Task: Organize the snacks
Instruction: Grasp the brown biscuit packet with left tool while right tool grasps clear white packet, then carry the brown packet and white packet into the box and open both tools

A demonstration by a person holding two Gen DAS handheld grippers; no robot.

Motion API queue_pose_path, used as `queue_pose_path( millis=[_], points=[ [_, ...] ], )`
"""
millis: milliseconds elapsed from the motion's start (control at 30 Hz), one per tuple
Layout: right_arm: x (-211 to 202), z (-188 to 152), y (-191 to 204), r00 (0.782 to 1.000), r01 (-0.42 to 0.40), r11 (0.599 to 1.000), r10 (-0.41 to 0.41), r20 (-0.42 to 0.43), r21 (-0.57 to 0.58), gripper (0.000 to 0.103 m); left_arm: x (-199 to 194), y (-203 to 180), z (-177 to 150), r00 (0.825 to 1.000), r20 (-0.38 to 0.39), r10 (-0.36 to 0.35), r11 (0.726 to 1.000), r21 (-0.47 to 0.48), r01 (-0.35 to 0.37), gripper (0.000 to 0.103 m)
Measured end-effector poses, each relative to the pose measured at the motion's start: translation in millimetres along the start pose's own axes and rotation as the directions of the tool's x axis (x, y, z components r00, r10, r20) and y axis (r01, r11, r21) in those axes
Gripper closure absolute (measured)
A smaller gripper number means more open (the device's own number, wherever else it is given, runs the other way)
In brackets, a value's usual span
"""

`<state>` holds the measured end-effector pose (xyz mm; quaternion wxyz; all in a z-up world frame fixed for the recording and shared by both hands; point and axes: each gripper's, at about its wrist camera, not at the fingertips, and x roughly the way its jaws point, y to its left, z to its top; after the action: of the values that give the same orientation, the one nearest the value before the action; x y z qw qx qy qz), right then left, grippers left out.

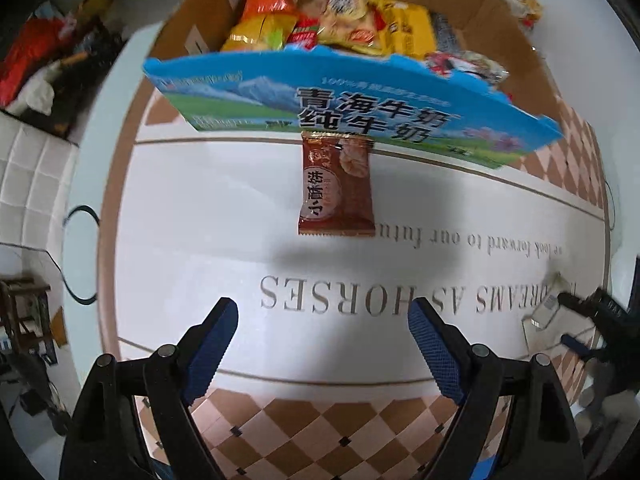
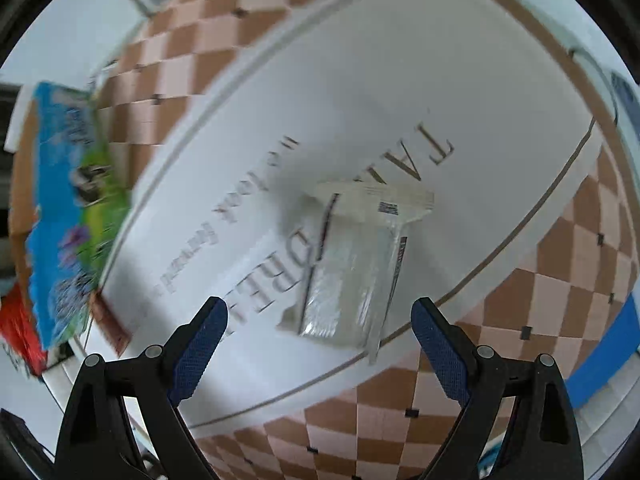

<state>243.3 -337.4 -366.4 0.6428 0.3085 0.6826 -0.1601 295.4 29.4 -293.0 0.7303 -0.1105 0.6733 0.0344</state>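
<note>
**Both hand-held grippers spread wide above the snack mat**

The left hand-held gripper is pointed down at the counter, its blue-padded jaws set well apart with nothing between them. Ahead of it, a brown snack packet is seen lying flat on the white printed mat, its far end tucked under the blue milk-carton flap of a cardboard box. The box is filled with snack bags in orange, yellow and red. At the right edge of this view the right hand-held gripper is seen just beside a clear packet.

In the right wrist view, the right hand-held gripper is likewise held with its jaws wide apart and empty. The clear packet, with a barcode near its upper edge, is seen lying on the mat just ahead of the fingertips, partly over the printed lettering and near the checkered border. The box flap is shown blurred at the left.
</note>
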Motion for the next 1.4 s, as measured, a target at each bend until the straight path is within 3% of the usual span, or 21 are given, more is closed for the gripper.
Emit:
queue_pose_path(
  millis=[233,400,533,633,700,767,833,900,1033,1233,1400],
  points=[
    [25.6,1.2,15.4,0.998,0.059,0.998,-0.059,-0.003,-0.033,0.013,32.3,0.7,41.6,0.998,-0.051,-0.037,0.998,-0.05,0.034,0.016],
    [28.5,-11.0,46.4,0.995,0.102,0.981,-0.102,0.012,-0.167,0.041,62.3,-7.4,63.3,0.995,-0.095,-0.032,0.999,-0.047,0.028,0.016],
    [34.8,-19.2,67.3,0.991,0.134,0.958,-0.135,0.013,-0.252,0.042,83.8,-10.2,70.5,0.993,-0.117,-0.034,0.998,-0.047,0.029,0.018],
    [38.4,-15.9,73.3,0.987,0.153,0.955,-0.159,-0.004,-0.254,0.039,86.7,-8.7,70.7,0.995,-0.1,-0.032,0.998,-0.052,0.027,0.034],
    [40.5,-8.0,65.0,0.99,0.13,0.971,-0.139,-0.033,-0.203,0.037,83.5,-9.3,69.6,0.996,-0.084,-0.022,0.999,-0.039,0.019,0.05],
    [38.4,-0.3,56.6,0.993,0.104,0.983,-0.11,-0.036,-0.15,0.035,82.6,-8.9,66.3,0.996,-0.086,-0.027,0.999,-0.033,0.024,0.051],
    [36.9,4.1,53.5,0.994,0.103,0.986,-0.107,-0.029,-0.133,0.035,81.5,-7.8,58.5,0.996,-0.083,-0.012,1.0,-0.017,0.011,0.051],
    [35.3,5.4,55.0,0.993,0.112,0.984,-0.115,-0.016,-0.141,0.042,79.7,-7.5,44.3,0.996,-0.087,0.001,1.0,0.007,0.0,0.051],
    [37.5,-12.7,70.5,0.991,0.124,0.961,-0.134,-0.025,-0.247,0.043,75.7,-7.6,-0.6,0.994,-0.112,0.011,0.999,0.049,-0.006,0.051],
    [50.9,-75.0,92.1,0.978,0.134,0.863,-0.194,-0.073,-0.486,0.043,76.7,-1.9,-74.0,0.981,-0.193,0.023,0.996,0.092,-0.005,0.051],
    [57.2,-118.3,104.1,0.967,0.164,0.77,-0.248,-0.052,-0.617,0.043,79.3,-0.3,-107.4,0.976,-0.216,0.023,0.995,0.098,-0.002,0.051]
  ],
)
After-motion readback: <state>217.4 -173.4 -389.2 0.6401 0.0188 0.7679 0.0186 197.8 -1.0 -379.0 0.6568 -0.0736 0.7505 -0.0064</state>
